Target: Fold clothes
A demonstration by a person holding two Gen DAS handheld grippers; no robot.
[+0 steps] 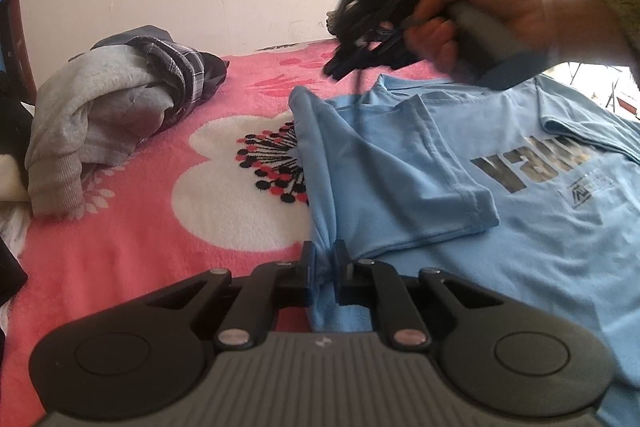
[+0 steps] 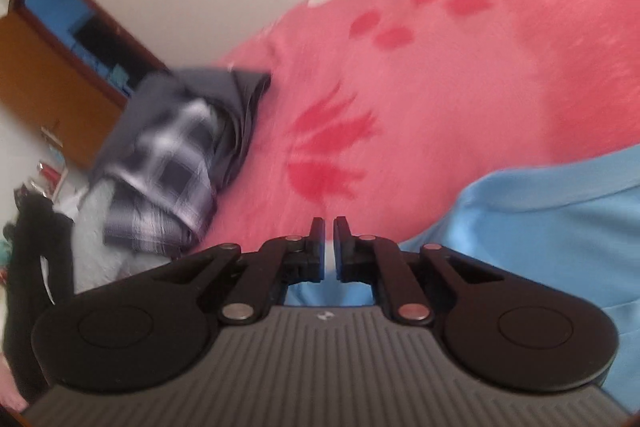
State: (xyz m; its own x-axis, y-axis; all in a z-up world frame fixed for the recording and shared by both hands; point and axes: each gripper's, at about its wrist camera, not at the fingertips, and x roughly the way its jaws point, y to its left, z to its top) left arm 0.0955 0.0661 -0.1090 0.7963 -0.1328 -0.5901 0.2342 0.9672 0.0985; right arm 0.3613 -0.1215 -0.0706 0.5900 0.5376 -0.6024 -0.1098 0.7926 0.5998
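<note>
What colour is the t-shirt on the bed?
Light blue t-shirt with a dark printed logo, clearest in the left wrist view.

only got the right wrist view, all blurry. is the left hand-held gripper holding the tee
Observer: Yes. The left hand-held gripper is shut on a bunched edge of the blue tee.
Operator: is a sleeve folded yet
Observer: One sleeve lies folded in over the chest, beside the print.
Operator: where's my right hand-held gripper from there
Observer: The right hand-held gripper is in the air above the tee's collar end, jaws shut with nothing between them.
</note>
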